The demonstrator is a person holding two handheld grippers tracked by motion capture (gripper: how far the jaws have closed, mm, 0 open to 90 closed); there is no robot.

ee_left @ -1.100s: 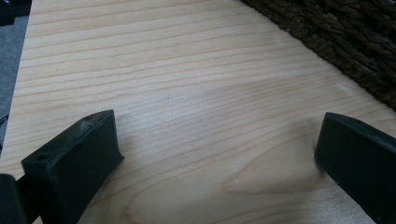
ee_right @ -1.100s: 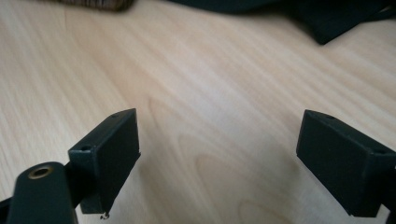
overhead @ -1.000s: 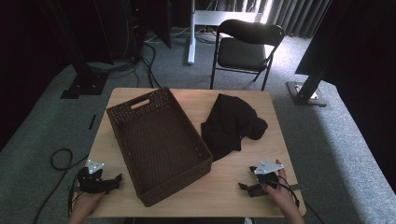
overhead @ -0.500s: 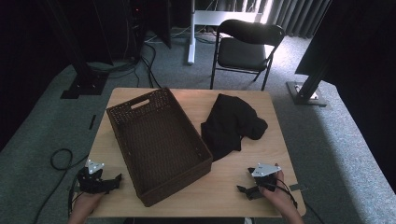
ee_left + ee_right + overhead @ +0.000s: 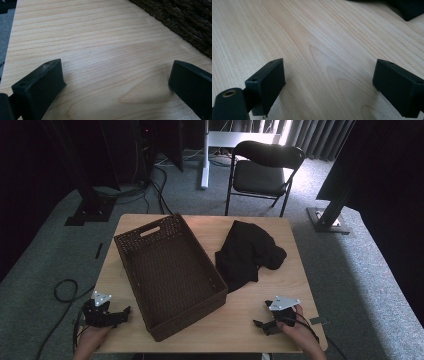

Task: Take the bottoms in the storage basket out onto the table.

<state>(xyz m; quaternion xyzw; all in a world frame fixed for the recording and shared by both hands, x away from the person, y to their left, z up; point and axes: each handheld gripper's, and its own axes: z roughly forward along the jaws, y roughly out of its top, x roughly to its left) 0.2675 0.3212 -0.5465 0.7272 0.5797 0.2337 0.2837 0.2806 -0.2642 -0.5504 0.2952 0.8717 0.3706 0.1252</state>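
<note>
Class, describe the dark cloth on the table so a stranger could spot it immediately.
Start at the wooden table and find the brown woven basket in its middle. Just beside the basket, toward the folding chair, lies a crumpled black cloth. It is the one soft, shapeless item there.

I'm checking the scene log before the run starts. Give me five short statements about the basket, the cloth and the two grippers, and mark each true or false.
1. The wicker basket has nothing inside it. True.
2. The black cloth lies in the basket. False: it lies on the table, to the right of the basket.
3. The left gripper is open over bare wood. True: its fingers stand wide apart.
4. The right gripper is shut on the cloth. False: it is open with only wood between its fingers.
5. A folding chair stands beyond the table's far edge. True.
</note>
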